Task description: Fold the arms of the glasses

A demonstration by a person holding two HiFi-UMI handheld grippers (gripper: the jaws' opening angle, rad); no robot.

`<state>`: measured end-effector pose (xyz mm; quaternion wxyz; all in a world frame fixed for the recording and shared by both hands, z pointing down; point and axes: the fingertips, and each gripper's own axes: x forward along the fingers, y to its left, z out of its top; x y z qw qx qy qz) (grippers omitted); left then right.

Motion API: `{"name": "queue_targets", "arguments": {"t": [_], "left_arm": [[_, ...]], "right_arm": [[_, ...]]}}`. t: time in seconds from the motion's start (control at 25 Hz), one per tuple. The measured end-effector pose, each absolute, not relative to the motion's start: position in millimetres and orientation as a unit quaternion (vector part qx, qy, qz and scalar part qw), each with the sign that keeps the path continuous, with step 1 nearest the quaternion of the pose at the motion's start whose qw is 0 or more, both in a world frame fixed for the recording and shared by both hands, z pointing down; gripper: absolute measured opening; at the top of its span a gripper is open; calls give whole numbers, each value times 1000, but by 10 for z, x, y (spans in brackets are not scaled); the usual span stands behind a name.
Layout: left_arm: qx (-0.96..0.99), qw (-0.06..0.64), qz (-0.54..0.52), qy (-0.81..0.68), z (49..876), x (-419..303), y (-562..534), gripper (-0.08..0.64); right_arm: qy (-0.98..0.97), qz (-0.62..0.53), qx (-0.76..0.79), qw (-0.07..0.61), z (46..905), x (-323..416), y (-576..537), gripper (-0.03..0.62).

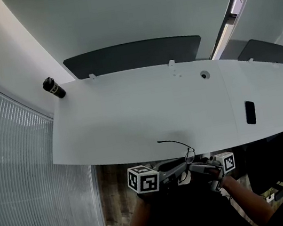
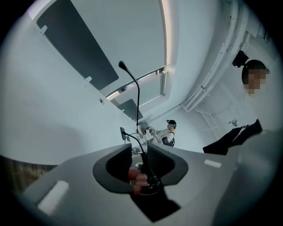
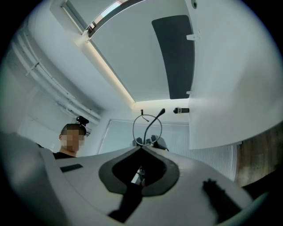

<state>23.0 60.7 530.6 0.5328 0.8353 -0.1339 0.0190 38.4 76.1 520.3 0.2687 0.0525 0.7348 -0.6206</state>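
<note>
Your right hand-held gripper [image 3: 141,147] pinches the glasses [image 3: 150,126], your left hand-held gripper [image 2: 139,145] gapes round one arm [image 2: 147,166]; neither arm looks folded yet.

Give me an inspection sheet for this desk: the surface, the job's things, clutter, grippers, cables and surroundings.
Surface: white table, no marks seen.
Job's things: glasses held at the near edge, one arm unfolded.
Clutter: dark bottle far left; phone on the right.
Grippers: right gripper shut on the glasses' frame; left gripper open, the arm between its jaws.
Cables: nothing seen.
Surroundings: dark divider panel; wood floor.
</note>
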Motion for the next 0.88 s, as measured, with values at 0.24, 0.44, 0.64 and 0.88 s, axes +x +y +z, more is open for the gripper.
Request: {"name": "queue_targets", "arguments": {"t": [0.24,0.44,0.64,0.88], "left_arm": [[834,536,25,-123,5313,253,648,72],[834,539,29,-116,5309,277,666,38],[832,541,29,-121,5314,297,644,28],[832,539,21,-131,5265,273,585,25]], "right_arm": [[741,-618,48,259,5257,391,778,9],[744,-616,44,255,5266,397,790,9],[742,-618,35,256,5322,453,787,9],[745,-617,14,254,5371,502,767,9]]}}
